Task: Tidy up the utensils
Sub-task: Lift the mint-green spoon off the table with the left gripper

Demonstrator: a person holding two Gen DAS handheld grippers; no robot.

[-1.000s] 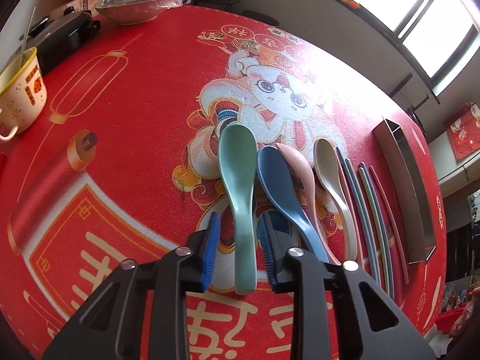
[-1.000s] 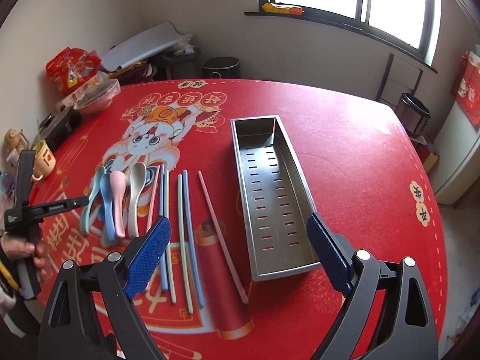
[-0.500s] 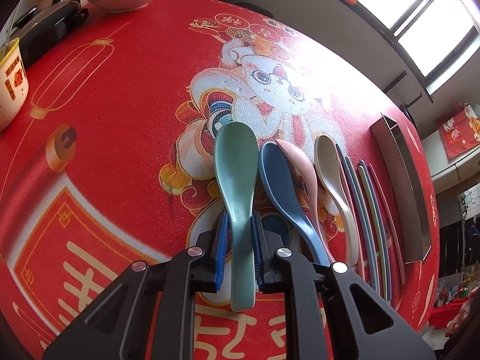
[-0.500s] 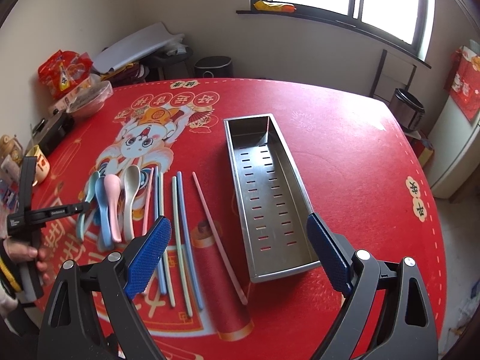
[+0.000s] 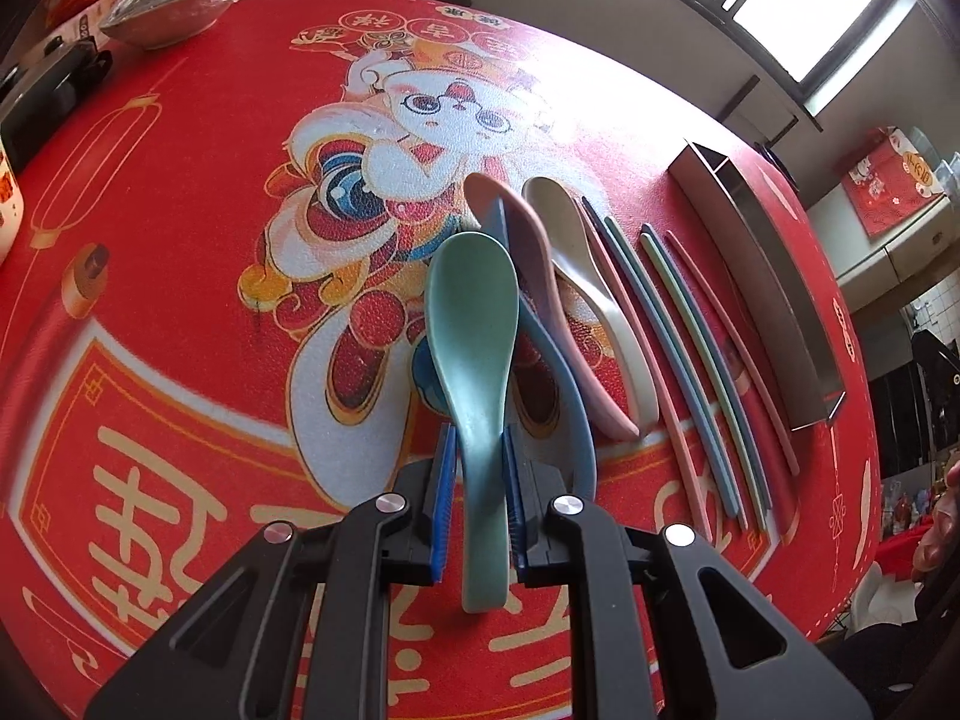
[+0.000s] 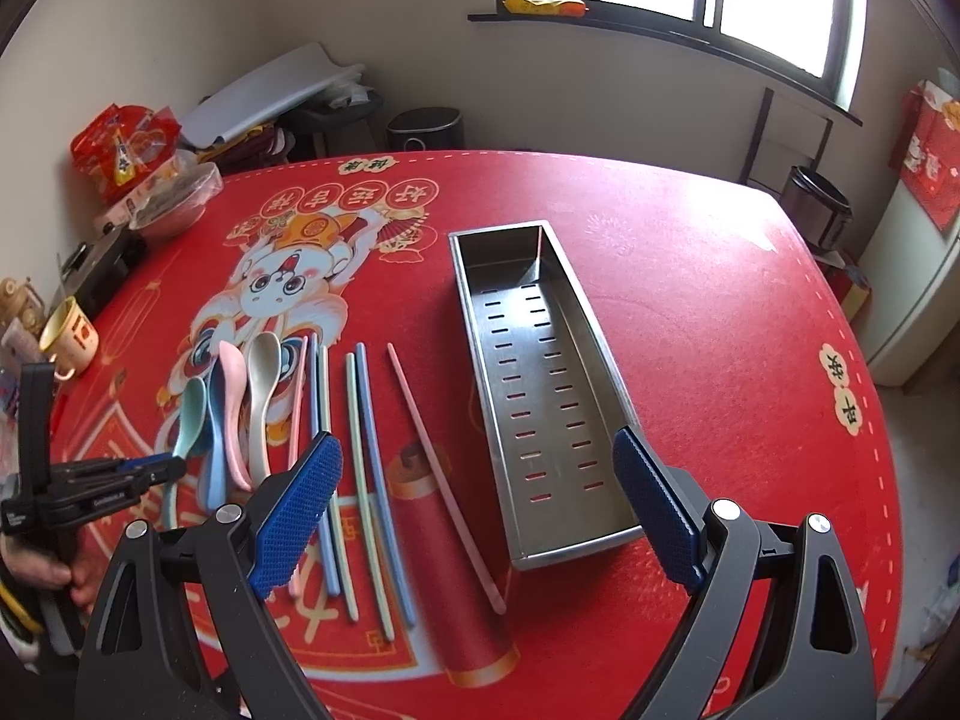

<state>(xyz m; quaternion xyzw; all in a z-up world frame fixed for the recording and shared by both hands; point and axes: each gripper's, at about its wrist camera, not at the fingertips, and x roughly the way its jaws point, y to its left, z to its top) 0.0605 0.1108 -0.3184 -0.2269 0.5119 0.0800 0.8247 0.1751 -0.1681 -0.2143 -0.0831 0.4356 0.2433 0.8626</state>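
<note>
- While the right gripper (image 6: pixel 474 510) hangs with jaws spread wide and nothing between them, the left gripper (image 5: pixel 477 486) is clamped on the handle of the green spoon (image 5: pixel 474 324), low at centre of the left wrist view.
- Green spoon's bowl tilts up over the blue spoon (image 5: pixel 564 396), which lies on the red cloth (image 5: pixel 180 240) just beside the pink spoon (image 5: pixel 528 252) and the white spoon (image 5: pixel 576 252).
- To the right of the spoons, the chopsticks (image 5: pixel 678 348) lie in a loose row: pink, blue and green sticks, side by side.
- Steel tray (image 6: pixel 543 384), slotted along its floor, sits at centre of the right wrist view, to the right of the chopsticks, its near end between the spread blue pads (image 6: pixel 297 501).
- At the left edge of that view, a hand (image 6: pixel 42 570) grips the left gripper's handle, with a yellow mug (image 6: pixel 69 336) above it and a covered bowl (image 6: pixel 174 204) at upper left.
</note>
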